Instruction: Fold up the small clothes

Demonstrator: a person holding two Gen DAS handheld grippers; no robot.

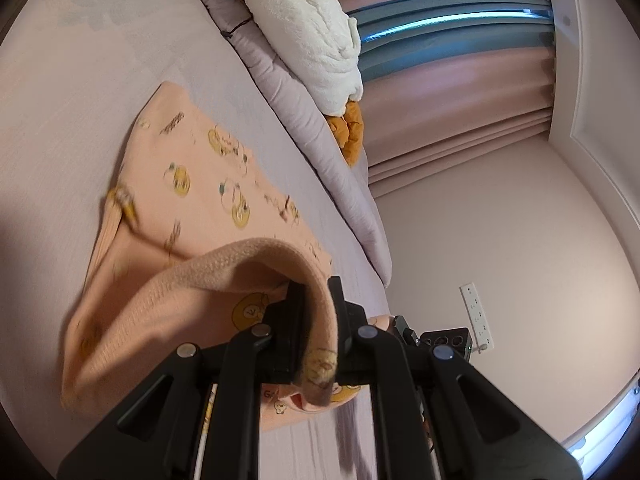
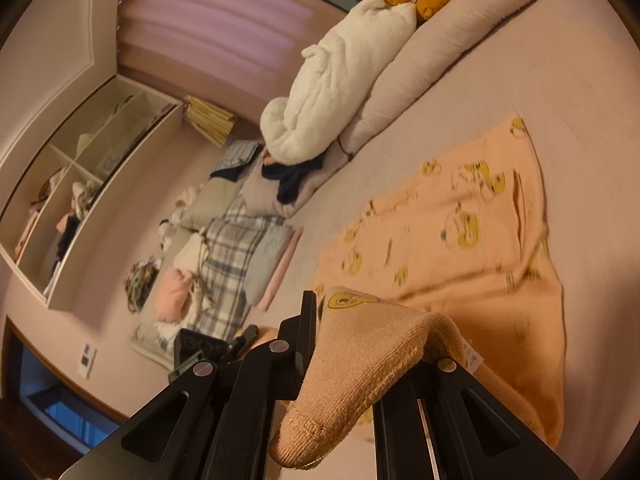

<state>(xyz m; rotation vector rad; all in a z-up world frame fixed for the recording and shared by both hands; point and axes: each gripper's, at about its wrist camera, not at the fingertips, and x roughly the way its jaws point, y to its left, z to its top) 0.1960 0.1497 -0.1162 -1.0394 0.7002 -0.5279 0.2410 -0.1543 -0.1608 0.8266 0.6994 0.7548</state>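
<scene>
Both tools [image 1: 316,304] [image 2: 372,320] pinch the peach garment's [image 1: 192,184] ribbed hem.

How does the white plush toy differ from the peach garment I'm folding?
The white plush toy is bulky, fluffy and plain; the peach garment is thin, mostly flat and printed with yellow cartoons. The toy leans on the rolled quilt, untouched; the garment's edge is pinched by both grippers. Both are on the bed.
</scene>
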